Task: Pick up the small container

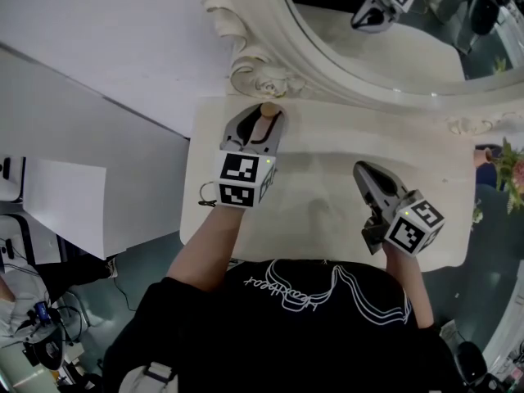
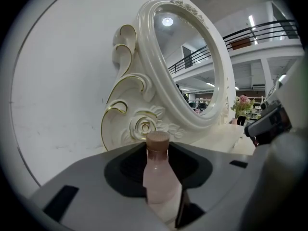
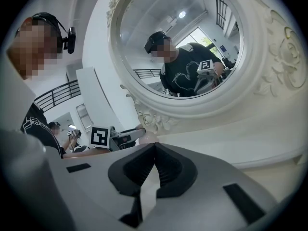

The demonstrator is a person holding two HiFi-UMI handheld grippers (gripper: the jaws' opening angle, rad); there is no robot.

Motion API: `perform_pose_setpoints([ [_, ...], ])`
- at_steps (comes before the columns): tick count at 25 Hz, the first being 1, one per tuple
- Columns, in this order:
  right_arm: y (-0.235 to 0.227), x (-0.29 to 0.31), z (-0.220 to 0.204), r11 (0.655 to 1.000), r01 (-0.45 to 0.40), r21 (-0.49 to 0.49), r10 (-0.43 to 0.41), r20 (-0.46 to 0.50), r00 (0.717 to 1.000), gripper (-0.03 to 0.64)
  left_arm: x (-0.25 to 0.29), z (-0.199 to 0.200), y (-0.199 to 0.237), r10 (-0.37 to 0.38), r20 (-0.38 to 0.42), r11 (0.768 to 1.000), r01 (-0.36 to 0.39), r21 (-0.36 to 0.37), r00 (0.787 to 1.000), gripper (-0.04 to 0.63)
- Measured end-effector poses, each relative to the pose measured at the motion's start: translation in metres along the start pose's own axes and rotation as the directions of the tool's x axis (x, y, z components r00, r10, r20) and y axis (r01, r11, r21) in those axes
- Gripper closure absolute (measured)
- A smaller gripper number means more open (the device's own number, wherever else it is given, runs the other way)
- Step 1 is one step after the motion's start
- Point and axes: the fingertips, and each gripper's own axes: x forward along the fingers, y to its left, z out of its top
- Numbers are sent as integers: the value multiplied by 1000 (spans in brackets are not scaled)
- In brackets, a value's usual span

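The small container (image 1: 267,111) is a pale pink bottle (image 2: 159,179) with a brown cork cap, upright at the back left of the cream dressing table (image 1: 327,187), close to the mirror's carved base. My left gripper (image 1: 264,119) reaches over the table to it and is shut on it: in the left gripper view the left gripper (image 2: 159,153) has the bottle's body pinched between its dark pads, with the cap sticking up above them. My right gripper (image 1: 361,169) hovers over the table's right half, and its tips (image 3: 153,145) are shut on nothing.
A large oval mirror (image 1: 393,64) in an ornate cream frame (image 2: 139,114) stands along the table's back edge, right behind the bottle. Pink flowers (image 1: 512,170) are at the table's right end. A white panel (image 1: 65,207) leans on the floor to the left.
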Motion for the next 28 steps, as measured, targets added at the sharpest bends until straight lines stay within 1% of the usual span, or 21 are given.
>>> perform_pose_setpoints([
  [8,-1,-8,-1,1000,17,16,-17,14,1000,611,-1,-1,1,22,1,1000,-22,-9,1000,457],
  [13,1,-13,0,1000,21,7,-21,21,1000,611,-4,1,5,36,3,999,-36,-36,999,459],
  [16,3,-16,1,1000,18,7,-18,29,999,611,-8,6,6,49,12,998,-49,-38,999,459],
  [20,11,-17,8,999,21,-36,-20,37,999,611,-19,15,6,62,19,997,-61,-41,998,457],
  [24,25,-21,23,998,-1,-70,6,78,997,611,-35,26,1,60,18,997,-59,-42,998,457],
  [28,38,-27,25,988,1,-154,10,69,998,611,-59,35,-13,40,34,998,-39,-44,999,457],
])
